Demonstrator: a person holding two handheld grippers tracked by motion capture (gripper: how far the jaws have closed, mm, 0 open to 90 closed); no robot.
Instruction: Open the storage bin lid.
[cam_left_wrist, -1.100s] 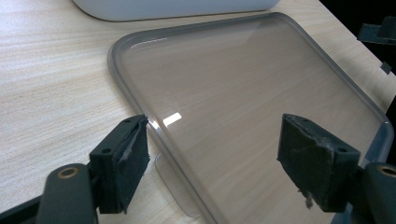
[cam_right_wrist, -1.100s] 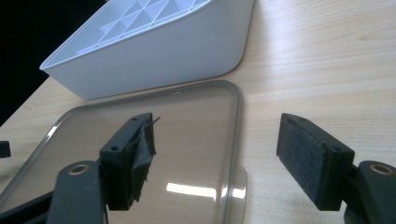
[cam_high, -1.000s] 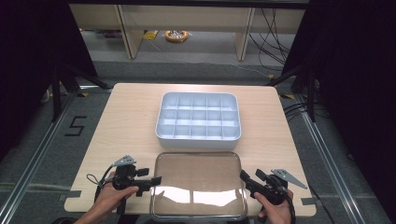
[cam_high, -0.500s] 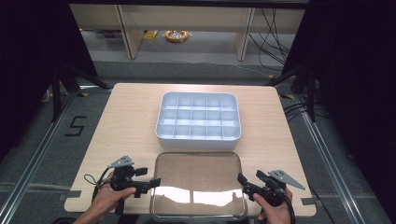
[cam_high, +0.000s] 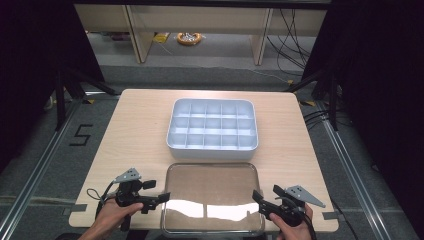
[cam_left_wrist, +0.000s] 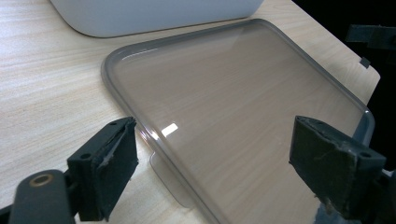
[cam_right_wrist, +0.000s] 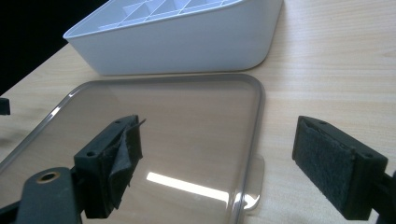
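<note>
A clear lid (cam_high: 212, 192) lies flat on the table near its front edge, just in front of a white compartment box (cam_high: 212, 125). My left gripper (cam_high: 163, 198) points at the lid's left rim, and its jaws have just been opening. In the left gripper view the gripper (cam_left_wrist: 219, 161) stands open, with the lid (cam_left_wrist: 233, 102) rim running low between the pads, untouched. My right gripper (cam_high: 259, 201) faces the lid's right rim, and its jaws have also just been opening. In the right gripper view that gripper (cam_right_wrist: 229, 163) is open over the lid (cam_right_wrist: 163, 135) corner and its small tab.
The wooden table (cam_high: 135, 130) has bare wood to the left and right of the box. The box (cam_right_wrist: 187, 42) wall stands close behind the lid. The table's front edge runs just under both hands. Dark floor, cables and shelf legs surround the table.
The right gripper has edged a little leftward to the lid's right rim. The left gripper and the lid have stayed in place.
</note>
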